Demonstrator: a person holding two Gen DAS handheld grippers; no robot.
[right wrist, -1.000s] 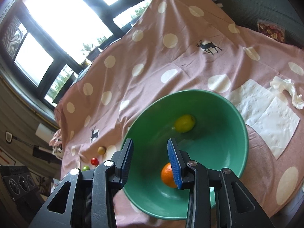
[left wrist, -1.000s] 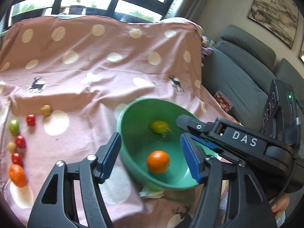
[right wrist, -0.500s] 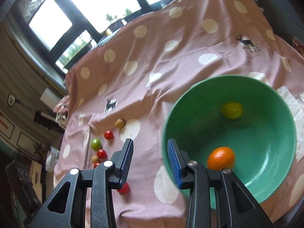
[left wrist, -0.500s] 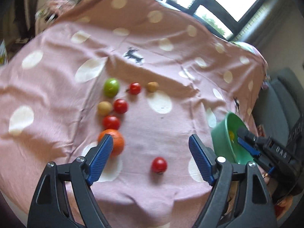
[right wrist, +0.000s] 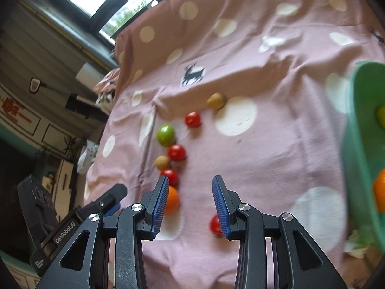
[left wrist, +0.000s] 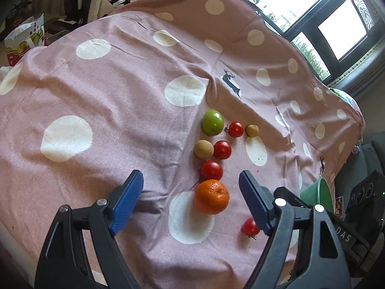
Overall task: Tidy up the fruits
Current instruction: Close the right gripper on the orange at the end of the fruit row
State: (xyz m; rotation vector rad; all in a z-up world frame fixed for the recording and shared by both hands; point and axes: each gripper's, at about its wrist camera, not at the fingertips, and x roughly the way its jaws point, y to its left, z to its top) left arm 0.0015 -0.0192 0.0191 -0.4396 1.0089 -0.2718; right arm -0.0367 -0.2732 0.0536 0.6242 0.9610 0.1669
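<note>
Left hand-held gripper wide apart, straddling orange.

The left tongs gape wide and empty, the right tongs parted more narrowly, both tilted downward.

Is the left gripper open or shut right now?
Open. The left gripper has its blue pads spread wide, empty, with the orange on the cloth between them, untouched.

I read this as a home living room: grey sofa, polka-dot cloth, dark-framed windows, shopping bag.
</note>
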